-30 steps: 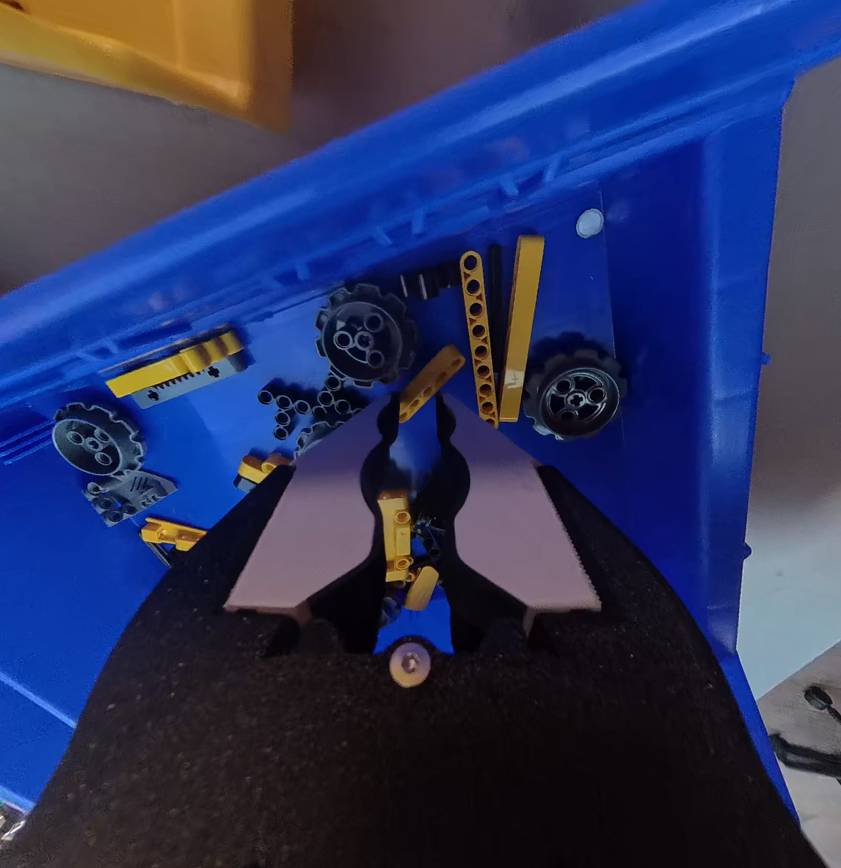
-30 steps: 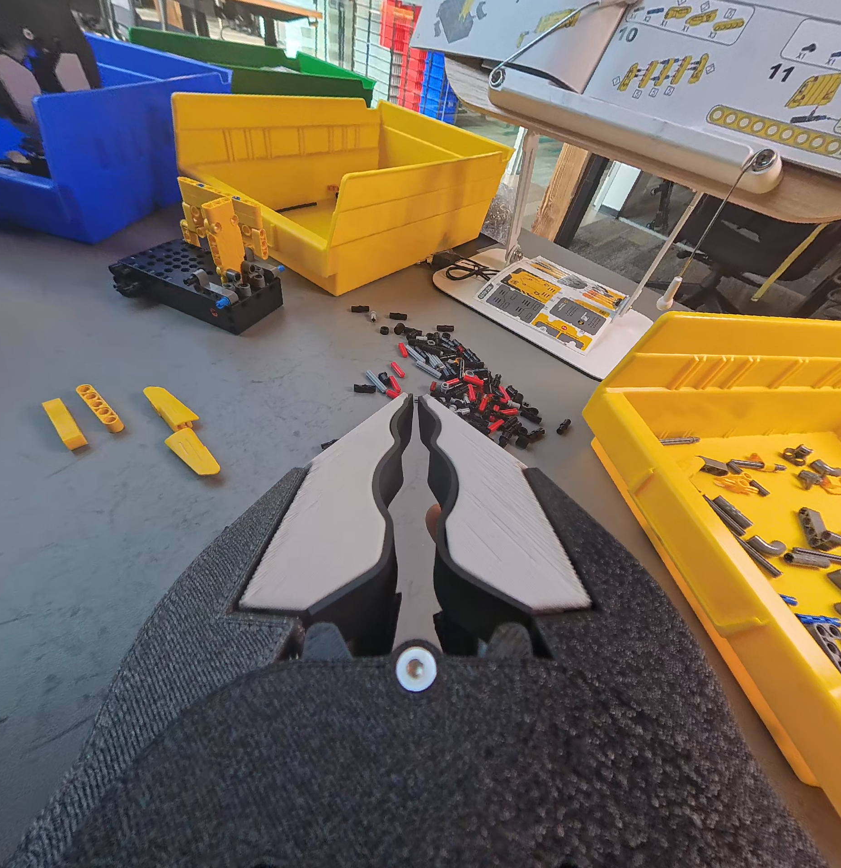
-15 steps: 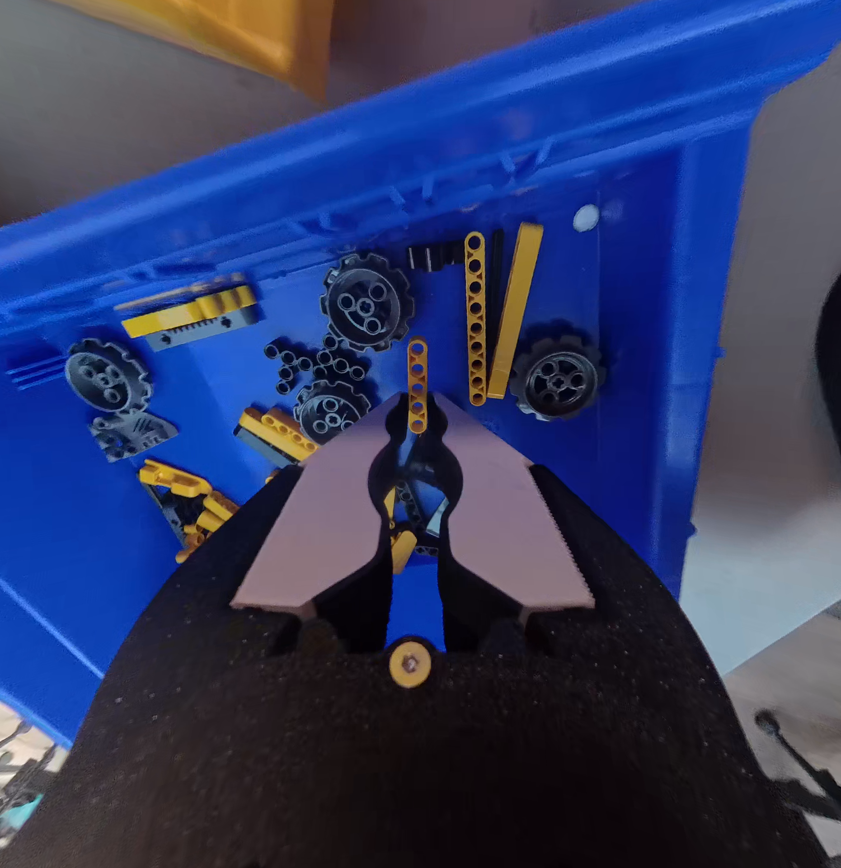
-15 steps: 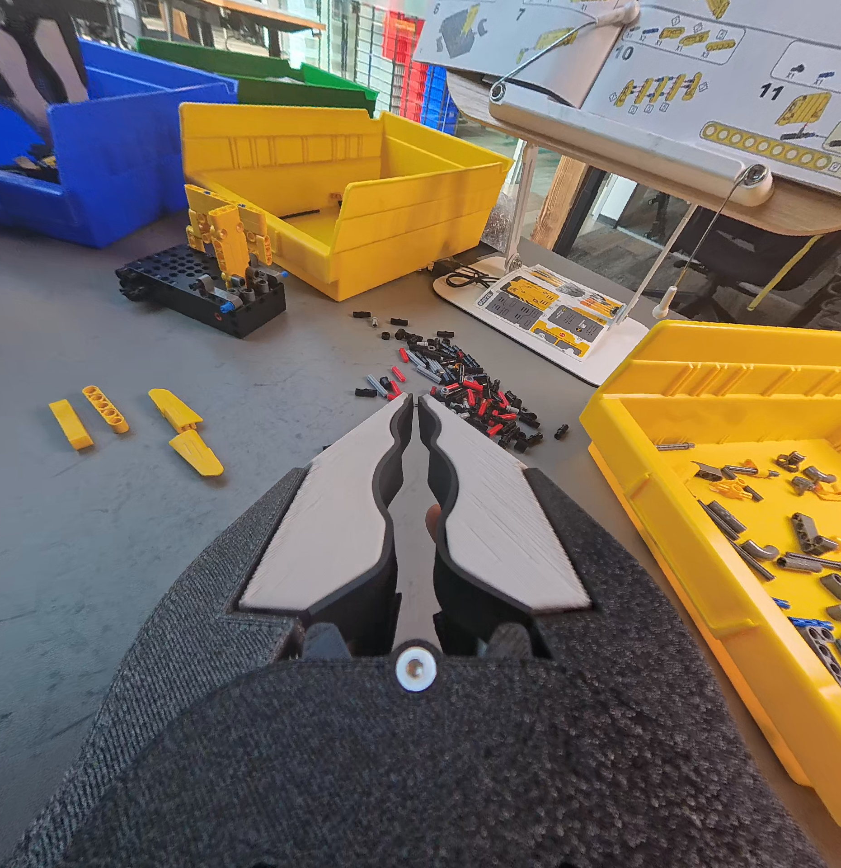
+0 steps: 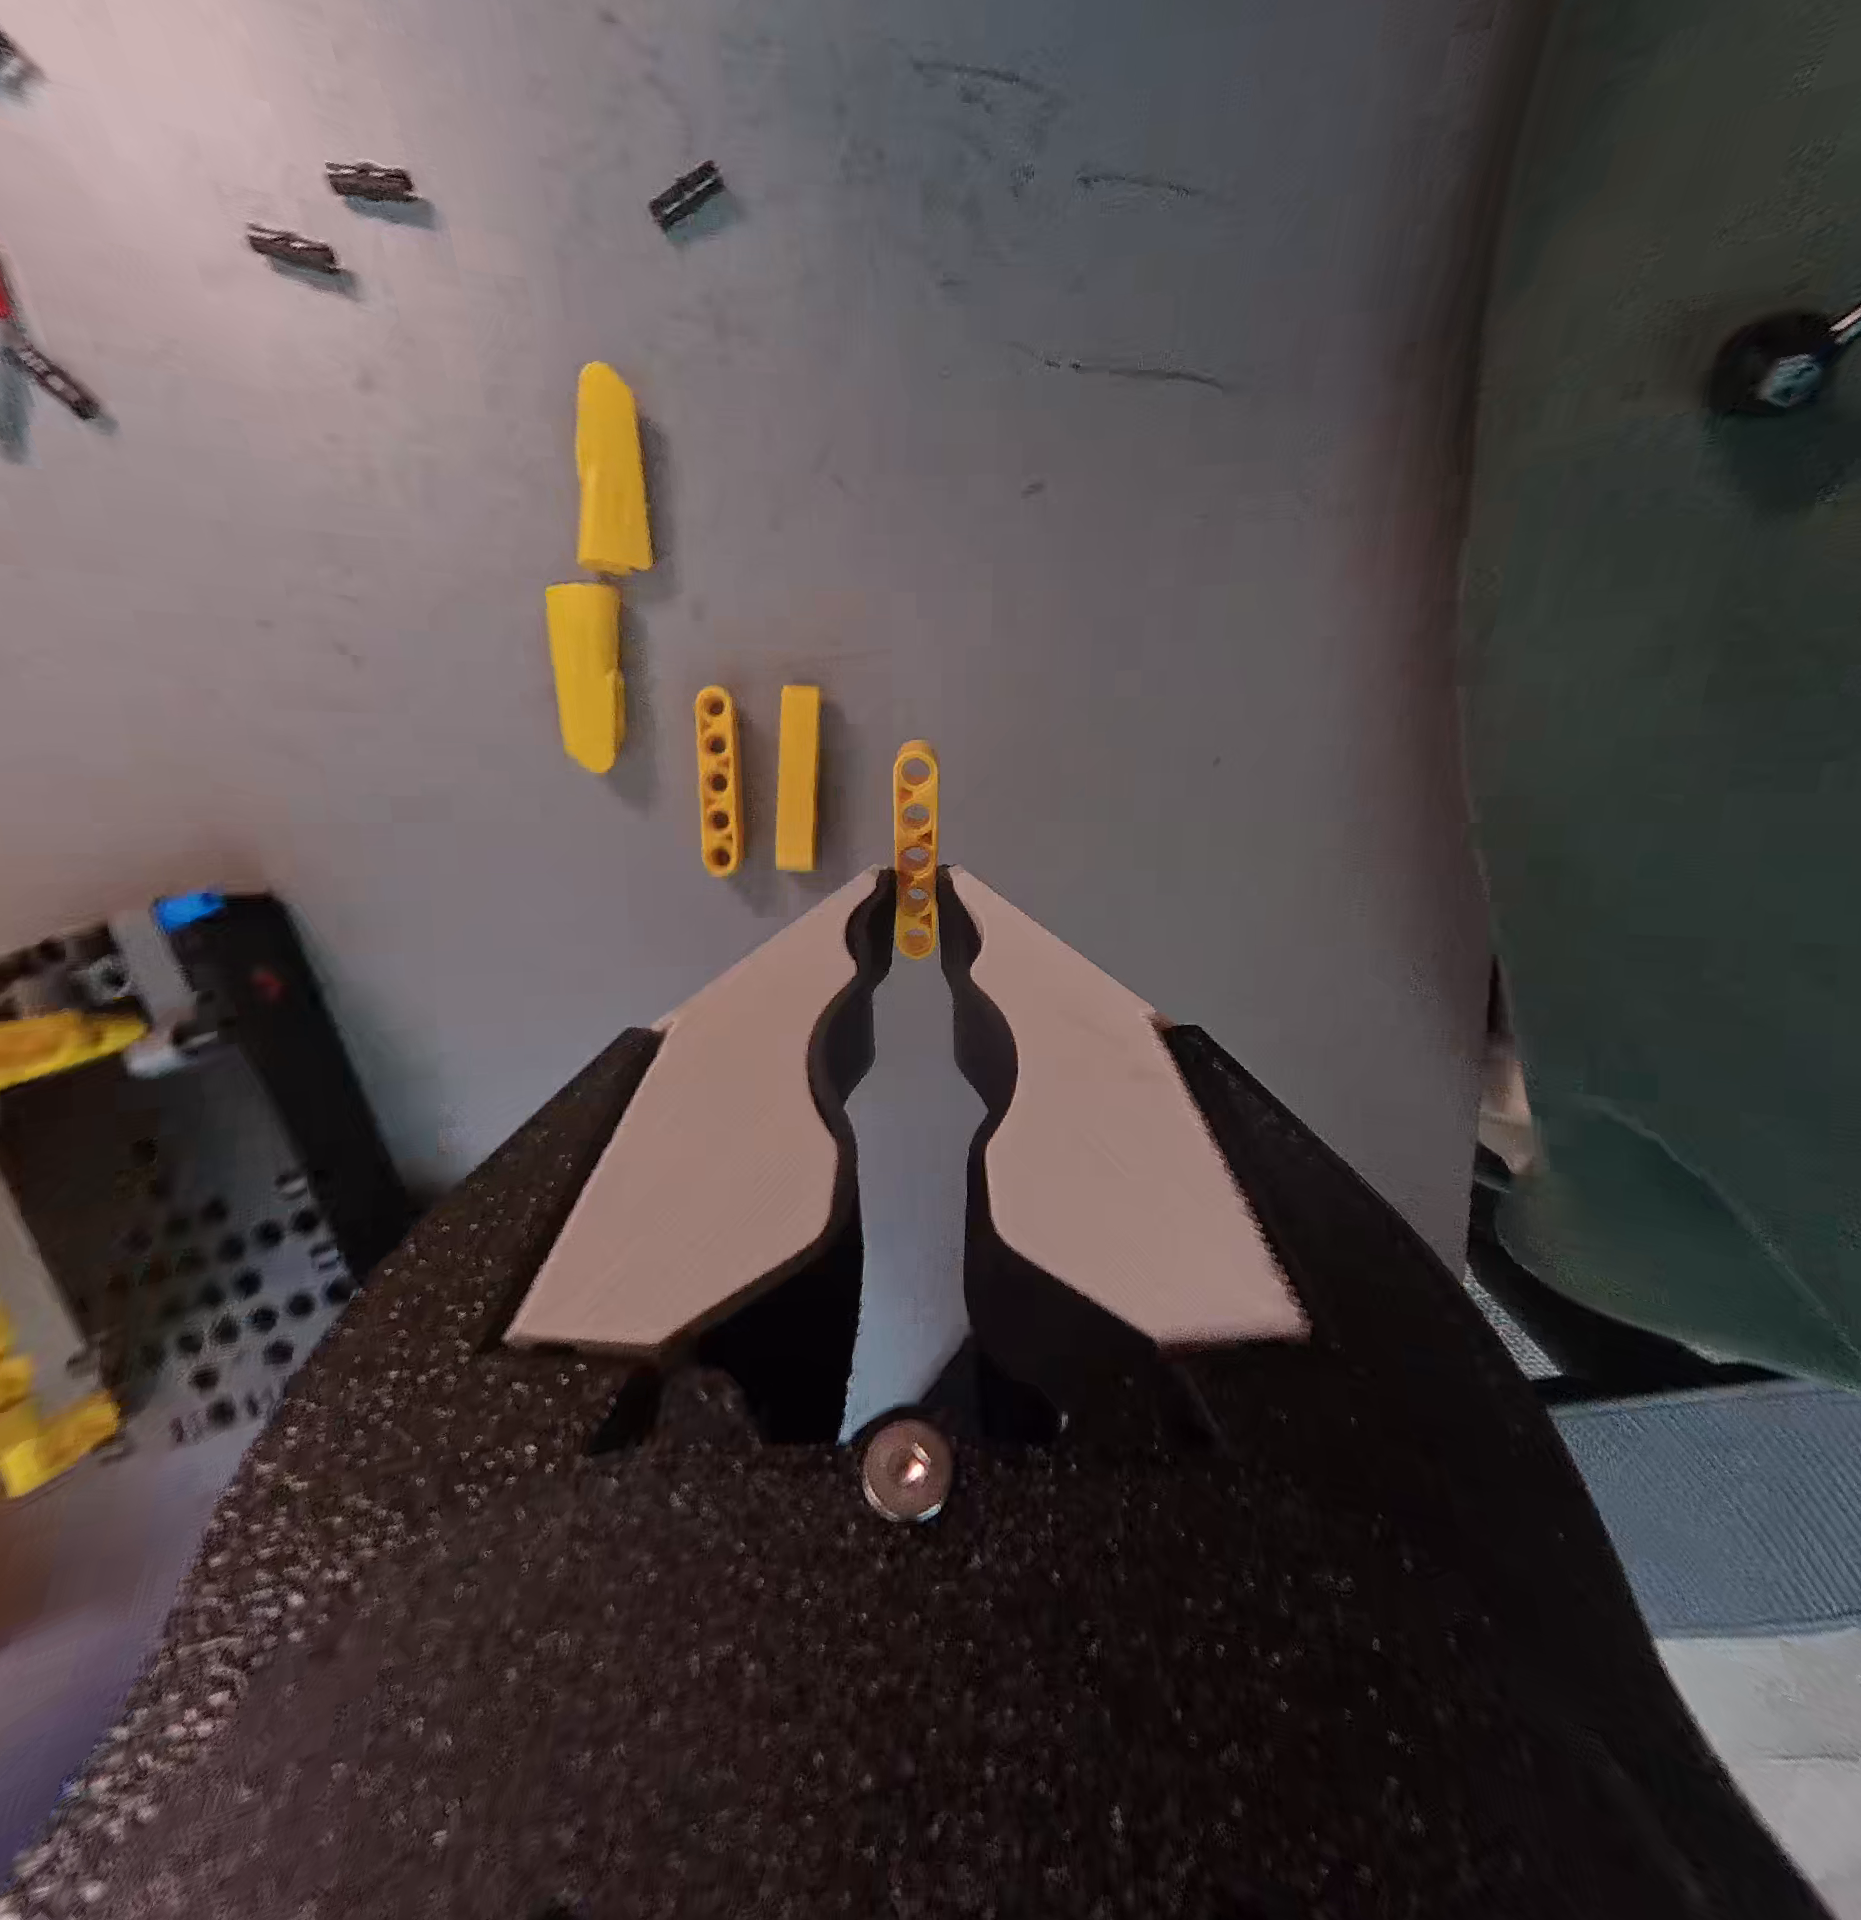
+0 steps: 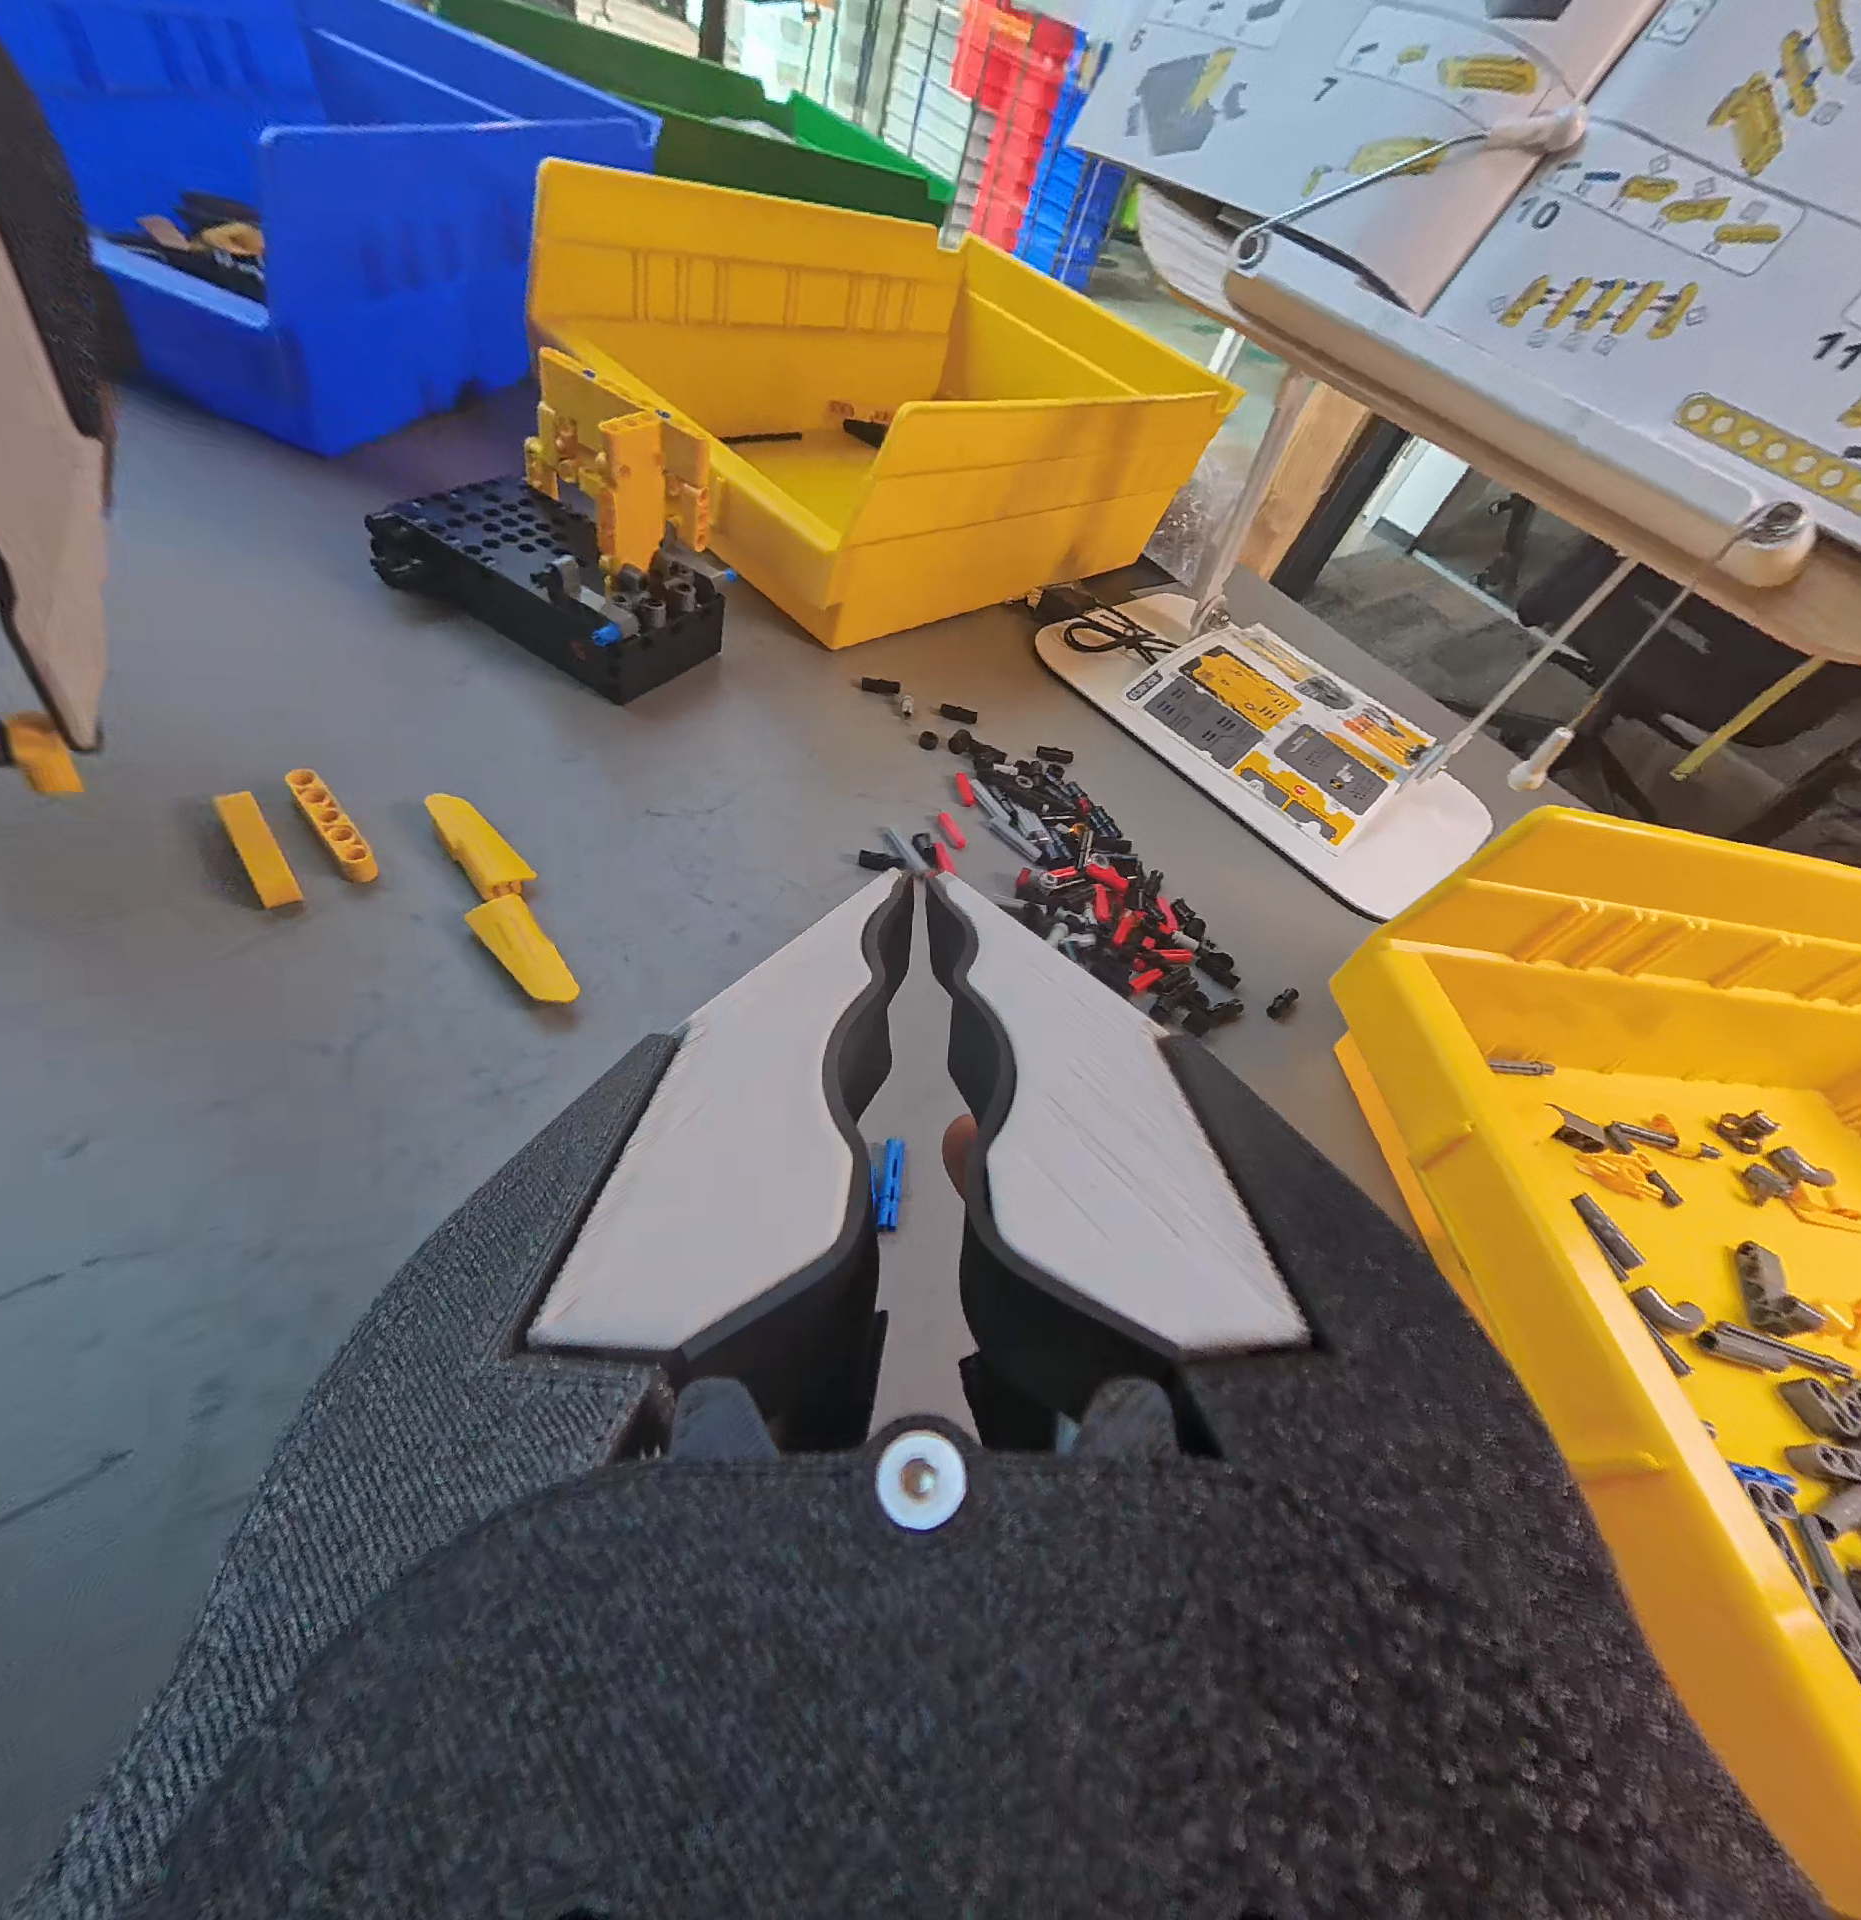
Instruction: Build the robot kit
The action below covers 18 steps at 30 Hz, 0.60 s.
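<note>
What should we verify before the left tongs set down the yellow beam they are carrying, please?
1. Grip: left tongs shut on the yellow holed beam, held near one end. Ok.
2. Bare grey table lies beyond the beam. Ok.
3. Neighbours: flat yellow bar and second holed beam lie apart, to the left. Ok.
4. Height above the table: cannot tell.
5. Right tongs far off, near the pile of small pins. Ok.
</note>
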Motion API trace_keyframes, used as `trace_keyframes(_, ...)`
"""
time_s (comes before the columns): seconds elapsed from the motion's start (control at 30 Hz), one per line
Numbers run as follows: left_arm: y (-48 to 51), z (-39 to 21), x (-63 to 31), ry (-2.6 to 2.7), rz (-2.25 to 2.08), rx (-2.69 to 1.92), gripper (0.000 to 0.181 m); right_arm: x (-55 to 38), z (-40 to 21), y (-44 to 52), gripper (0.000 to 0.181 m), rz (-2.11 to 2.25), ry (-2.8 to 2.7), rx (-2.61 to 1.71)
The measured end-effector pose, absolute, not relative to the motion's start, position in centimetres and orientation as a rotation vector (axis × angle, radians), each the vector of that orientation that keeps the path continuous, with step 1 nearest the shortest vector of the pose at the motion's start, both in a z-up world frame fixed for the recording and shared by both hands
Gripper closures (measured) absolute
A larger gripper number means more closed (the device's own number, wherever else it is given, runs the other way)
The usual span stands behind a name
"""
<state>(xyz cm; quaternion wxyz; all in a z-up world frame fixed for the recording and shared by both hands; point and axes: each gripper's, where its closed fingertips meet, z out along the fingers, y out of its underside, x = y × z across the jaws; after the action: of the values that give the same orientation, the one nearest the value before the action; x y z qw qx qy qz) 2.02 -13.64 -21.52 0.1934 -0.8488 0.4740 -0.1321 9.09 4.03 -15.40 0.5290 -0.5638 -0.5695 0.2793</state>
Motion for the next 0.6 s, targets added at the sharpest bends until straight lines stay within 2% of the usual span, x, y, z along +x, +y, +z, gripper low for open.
trace_keyframes(0.23, -11.5, -24.1, 5.6, 1.368, -0.376, -2.374, 0.174, 8.8, -16.1, 3.1, 0.179, 0.639, -1.431, -1.318)
trace_keyframes(0.33, -11.1, -24.1, 6.2, 1.336, -0.430, -2.353, 0.168, 9.0, -16.3, 3.1, 0.179, 0.646, -1.439, -1.328)
trace_keyframes(0.5, -7.8, -20.8, 4.0, 1.006, -0.518, -2.272, 0.164, 8.7, -17.8, 1.7, 0.175, 0.706, -1.545, -1.358)
trace_keyframes(0.6, -6.2, -21.2, 1.3, 0.888, -0.460, -2.294, 0.160, 8.0, -19.3, 0.1, 0.170, 0.740, -1.690, -1.356)
